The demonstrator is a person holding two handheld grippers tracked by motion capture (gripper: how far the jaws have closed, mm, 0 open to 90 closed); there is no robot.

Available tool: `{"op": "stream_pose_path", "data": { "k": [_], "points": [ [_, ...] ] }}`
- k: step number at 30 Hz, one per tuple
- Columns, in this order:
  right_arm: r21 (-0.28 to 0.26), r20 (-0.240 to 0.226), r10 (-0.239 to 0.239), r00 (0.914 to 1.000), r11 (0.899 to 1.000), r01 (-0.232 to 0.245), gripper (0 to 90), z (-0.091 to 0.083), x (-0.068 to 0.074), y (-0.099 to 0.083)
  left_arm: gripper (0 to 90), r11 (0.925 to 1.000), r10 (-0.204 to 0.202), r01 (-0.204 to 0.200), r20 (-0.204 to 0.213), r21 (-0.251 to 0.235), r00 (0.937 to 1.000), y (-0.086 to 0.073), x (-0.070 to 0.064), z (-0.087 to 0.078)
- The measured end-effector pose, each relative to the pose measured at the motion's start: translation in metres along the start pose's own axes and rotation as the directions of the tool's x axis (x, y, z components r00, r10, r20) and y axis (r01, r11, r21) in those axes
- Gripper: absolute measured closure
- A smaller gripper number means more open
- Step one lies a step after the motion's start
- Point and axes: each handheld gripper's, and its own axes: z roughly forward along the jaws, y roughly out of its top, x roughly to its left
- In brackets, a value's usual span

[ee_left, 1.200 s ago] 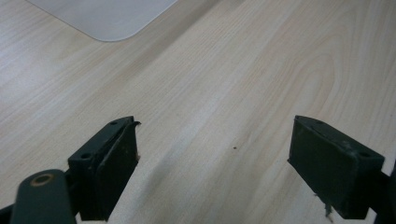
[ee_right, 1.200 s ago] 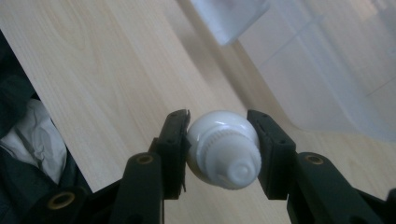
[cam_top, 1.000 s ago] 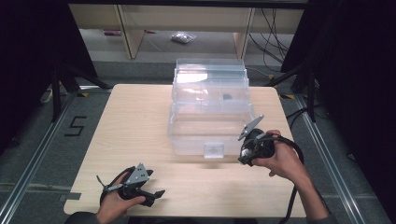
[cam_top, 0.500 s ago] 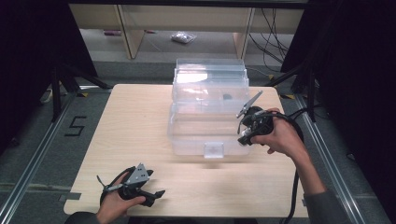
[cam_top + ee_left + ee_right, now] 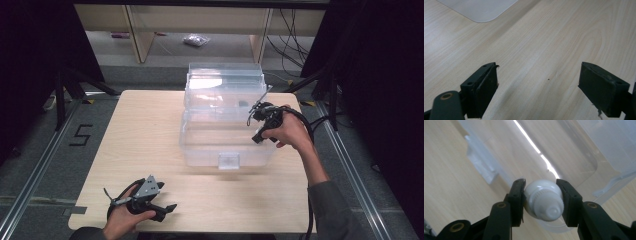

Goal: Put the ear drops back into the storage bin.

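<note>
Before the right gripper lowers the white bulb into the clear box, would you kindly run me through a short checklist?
1. Right gripper clamps the white bulb on both sides: ok.
2. Clear box open, lid raised behind: ok.
3. Right gripper over the box opening, seen from above: ok.
4. Box floor beneath the bulb free: cannot tell; a small dark thing shows through the plastic.
5. Left gripper open, on the table, away from the box: ok.

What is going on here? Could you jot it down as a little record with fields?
Setting: wooden table
Container: clear plastic bin, lid open
Right gripper: fingers shut on a white bulb-like object, above the bin
Left gripper: fingers open, holding nothing, low over the table's near edge
</note>
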Motion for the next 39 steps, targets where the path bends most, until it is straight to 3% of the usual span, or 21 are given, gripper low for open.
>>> {"op": "stream_pose_path", "data": {
  "k": [3,9,10,14,15,17,18,19,20,22,24,25,26,27,29,30,31,33,34,39],
  "points": [
    [0.032,0.009,0.032,0.9994,0.999,-0.032,60.3,0.015,-0.013,0.005,15.0,1.0,0.0,0.0,0.001,-0.001,1.0,0.0,0.0,0.0],
    [0.065,0.011,0.068,0.9976,0.996,-0.069,60.3,0.032,-0.024,0.008,15.0,1.0,-0.001,0.001,0.004,0.0,1.0,0.0,0.0,0.0],
    [0.077,0.014,0.083,0.9964,0.994,-0.084,60.3,0.04,-0.029,0.009,15.0,0.9997,-0.023,0.023,0.005,-0.004,0.9997,-0.001,-0.001,0.001],
    [0.094,0.019,0.083,0.9963,0.992,-0.085,60.3,0.05,-0.035,0.008,15.0,0.9999,-0.015,0.015,0.004,-0.001,0.9999,0.0,-0.001,0.0],
    [0.115,0.02,0.103,0.9945,0.988,-0.104,60.3,0.055,-0.037,0.009,15.0,0.9992,-0.033,0.034,0.016,-0.019,0.9993,0.0,-0.003,0.002],
    [0.119,0.023,0.106,0.9941,0.987,-0.108,60.3,0.06,-0.04,0.01,15.0,0.9998,-0.017,0.017,0.016,-0.006,0.9997,0.0,-0.001,0.001],
    [0.119,0.023,0.106,0.9941,0.987,-0.108,60.3,0.06,-0.04,0.01,15.0,0.9996,-0.027,0.028,0.015,-0.009,0.9995,-0.001,-0.002,0.001],
    [0.127,0.027,0.121,0.9923,0.984,-0.123,60.3,0.061,-0.04,0.011,15.0,0.9999,-0.012,0.012,0.007,-0.001,0.9999,0.0,-0.001,0.0],
    [0.127,0.024,0.105,0.9941,0.986,-0.108,60.3,0.064,-0.041,0.011,15.0,1.0,-0.003,0.003,0.007,-0.001,1.0,0.0,0.0,0.0],
    [0.138,0.03,0.127,0.9915,0.982,-0.13,60.3,0.067,-0.04,0.013,15.1,0.9997,-0.019,0.019,0.012,-0.014,0.9997,0.0,-0.001,0.001],
    [0.148,0.028,0.13,0.9912,0.98,-0.132,60.3,0.071,-0.041,0.013,15.0,1.0,-0.002,0.002,0.005,0.0,1.0,0.0,0.0,0.0],
    [0.149,0.028,0.14,0.9898,0.978,-0.143,60.3,0.073,-0.041,0.013,15.0,0.9998,-0.018,0.018,0.005,0.0,0.9998,0.0,-0.001,0.0],
    [0.144,0.025,0.128,0.9915,0.981,-0.13,60.3,0.077,-0.043,0.012,15.0,1.0,-0.006,0.006,0.019,-0.005,0.9998,0.0,-0.001,0.0],
    [0.155,0.023,0.133,0.9909,0.979,-0.135,60.3,0.08,-0.043,0.012,15.0,0.9991,-0.034,0.034,0.019,-0.027,0.9993,0.0,-0.003,0.002],
    [0.168,0.028,0.128,0.9914,0.977,-0.13,60.3,0.086,-0.044,0.011,15.0,0.9999,-0.011,0.011,0.013,-0.01,0.9999,0.0,-0.001,0.001],
    [0.184,0.036,0.155,0.9872,0.97,-0.159,60.3,0.089,-0.042,0.011,15.0,0.9998,-0.014,0.014,0.017,-0.011,0.9997,0.0,-0.001,0.001],
    [0.178,0.038,0.15,0.988,0.972,-0.154,60.3,0.091,-0.043,0.01,15.0,0.9996,-0.028,0.028,0.013,-0.008,0.9995,-0.001,-0.002,0.001],
    [0.189,0.019,0.169,0.9854,0.967,-0.17,60.3,0.094,-0.041,0.011,15.0,0.9999,-0.009,0.009,0.018,-0.005,0.9998,0.0,-0.001,0.0],
    [0.18,0.027,0.156,0.9874,0.971,-0.158,60.3,0.096,-0.042,0.011,15.0,0.9999,-0.009,0.009,0.018,-0.006,0.9998,0.0,-0.001,0.001],
    [0.201,0.025,0.174,0.9844,0.964,-0.176,60.2,0.102,-0.041,0.01,15.0,0.9999,-0.011,0.011,0.012,-0.011,0.9999,0.0,-0.001,0.0]
  ]
}}
